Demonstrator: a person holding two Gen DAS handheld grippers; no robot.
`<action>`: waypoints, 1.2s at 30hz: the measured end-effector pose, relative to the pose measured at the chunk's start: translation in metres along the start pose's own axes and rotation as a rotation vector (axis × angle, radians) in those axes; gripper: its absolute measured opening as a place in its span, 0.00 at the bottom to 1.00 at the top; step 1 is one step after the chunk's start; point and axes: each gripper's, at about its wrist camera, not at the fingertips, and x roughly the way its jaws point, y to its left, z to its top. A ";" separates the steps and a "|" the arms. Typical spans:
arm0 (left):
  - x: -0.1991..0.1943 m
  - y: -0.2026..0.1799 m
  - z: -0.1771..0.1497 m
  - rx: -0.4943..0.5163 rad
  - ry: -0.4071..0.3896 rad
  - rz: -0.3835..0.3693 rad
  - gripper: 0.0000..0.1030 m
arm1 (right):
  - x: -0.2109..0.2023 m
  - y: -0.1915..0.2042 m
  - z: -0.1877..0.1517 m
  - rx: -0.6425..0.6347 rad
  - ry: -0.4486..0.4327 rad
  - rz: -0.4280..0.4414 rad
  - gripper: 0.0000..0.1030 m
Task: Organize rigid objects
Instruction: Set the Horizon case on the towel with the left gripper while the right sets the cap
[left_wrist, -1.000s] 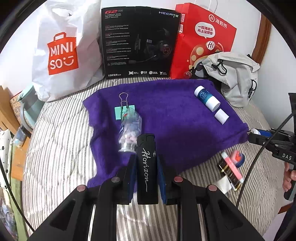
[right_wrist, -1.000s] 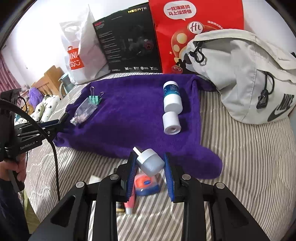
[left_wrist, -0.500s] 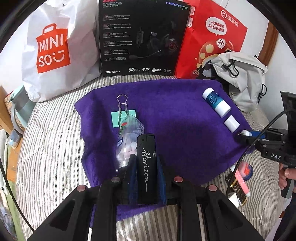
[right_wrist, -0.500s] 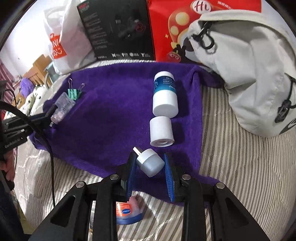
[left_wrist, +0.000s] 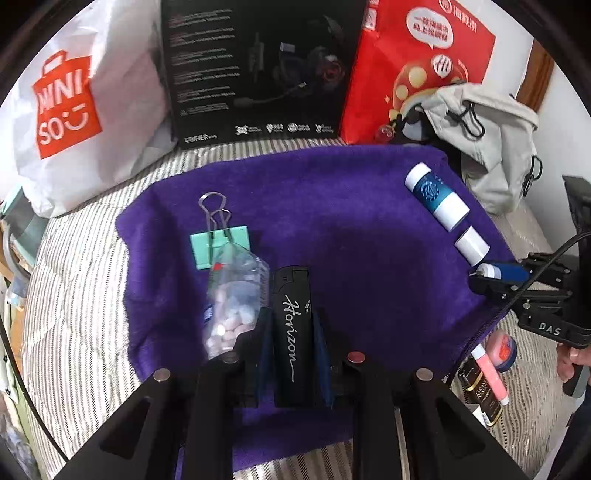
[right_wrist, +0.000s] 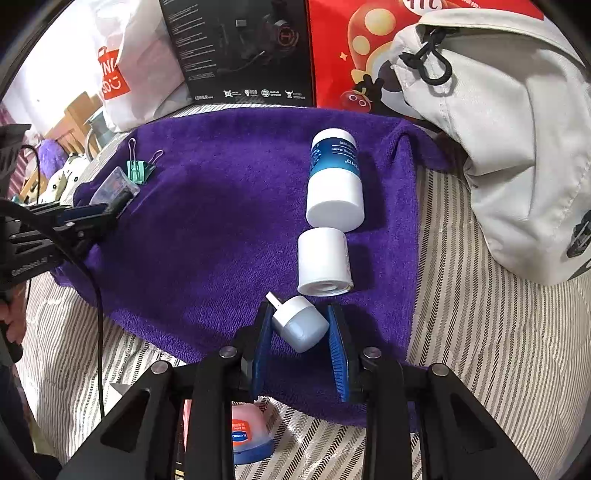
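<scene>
1. Left gripper (left_wrist: 293, 334): fingers closed on a black lighter (left_wrist: 292, 332) lettered "Horizon"; lighter stands lengthwise between the blue pads, its top end projecting beyond the fingertips, over the near part of the purple towel (left_wrist: 332, 221).
2. Right gripper (right_wrist: 300, 338): fingers clamped on a small grey-and-white cap-shaped piece (right_wrist: 300, 325) with a short nozzle pointing up-left; piece sits tilted between the pads, over the near edge of the towel.
3. Towel contents, left side: clear bag of pale pills (left_wrist: 232, 295) lying just left of the lighter, its tip overlapping a green binder clip (left_wrist: 219, 245).
4. Towel contents, right side: blue-and-white bottle (right_wrist: 334, 181) on its side; white cylinder (right_wrist: 324, 262) just beyond the right fingertips, nearly end to end with the bottle.
5. Striped bed (right_wrist: 480, 350) beneath the towel; red-and-blue tin (right_wrist: 247, 439) off the towel, below the right gripper; pink tube (left_wrist: 489, 376) and dark flat item beside it, seen from the left wrist.
6. Backdrop: white shopping bag (left_wrist: 74, 110), black box (left_wrist: 258, 66), red bag (left_wrist: 413, 62), grey backpack (right_wrist: 498, 140).
</scene>
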 end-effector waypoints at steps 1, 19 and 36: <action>0.003 -0.002 0.000 0.006 0.005 0.005 0.20 | 0.000 0.000 0.001 -0.002 0.005 0.003 0.29; 0.013 -0.019 -0.010 0.051 0.055 0.044 0.30 | -0.064 -0.006 -0.038 0.080 -0.054 0.003 0.39; -0.052 -0.070 -0.047 0.066 -0.004 0.008 0.43 | -0.097 -0.019 -0.106 0.168 -0.053 0.020 0.42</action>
